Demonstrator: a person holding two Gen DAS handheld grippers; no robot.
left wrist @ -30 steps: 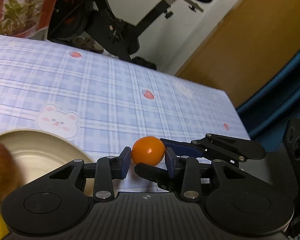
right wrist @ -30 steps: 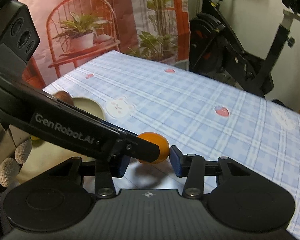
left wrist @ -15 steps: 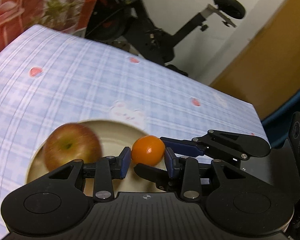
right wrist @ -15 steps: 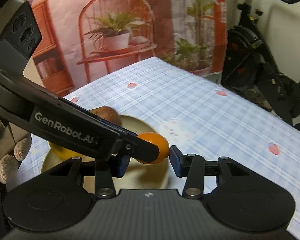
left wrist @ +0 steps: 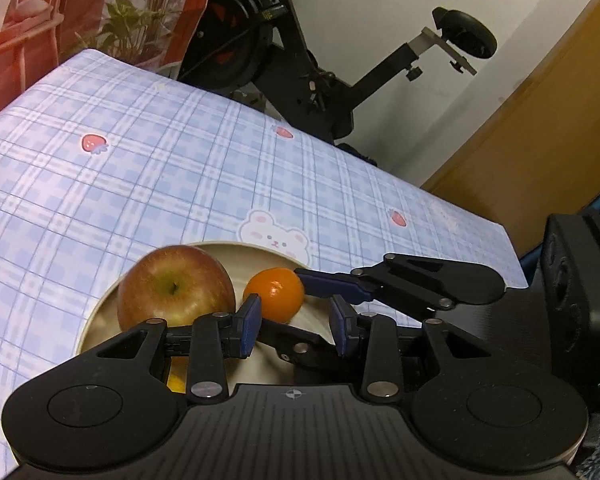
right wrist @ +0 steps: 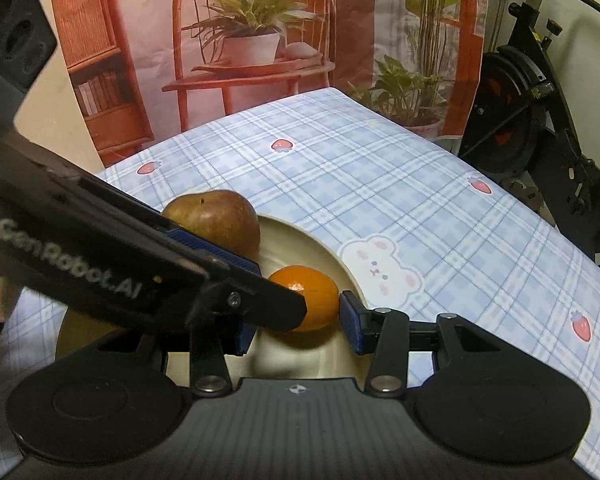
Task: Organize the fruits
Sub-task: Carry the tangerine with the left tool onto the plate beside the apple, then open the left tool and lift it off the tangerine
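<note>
1. Orange and small, the mandarin [right wrist: 306, 297] hangs over the cream plate [right wrist: 332, 256], just beside the apple [right wrist: 216, 216] that lies in it.
2. Your right gripper [right wrist: 298, 326] has the mandarin between its blue pads; the right pad touches the fruit's side, while the left pad is hidden behind the other tool, so a firm pinch is likely but not certain.
3. Your left gripper [left wrist: 294, 322] shows a gap at its right pad in its own view, and its left pad sits at the fruit's lower edge. Its jaws stand narrow, yet you cannot tell from here whether they press the mandarin [left wrist: 275, 293].
4. From the left camera, one blue finger of your right gripper [left wrist: 332, 282] touches the fruit's right side.
5. The apple [left wrist: 176, 290] fills the left of the plate [left wrist: 100, 308], and a yellow fruit [left wrist: 176, 376] peeks out under the left gripper's frame.
6. The plate rests on a blue checked tablecloth [right wrist: 380, 184] with a bear print [right wrist: 382, 270] just beyond the rim.
7. An exercise bike [left wrist: 312, 64] stands behind the table.
</note>
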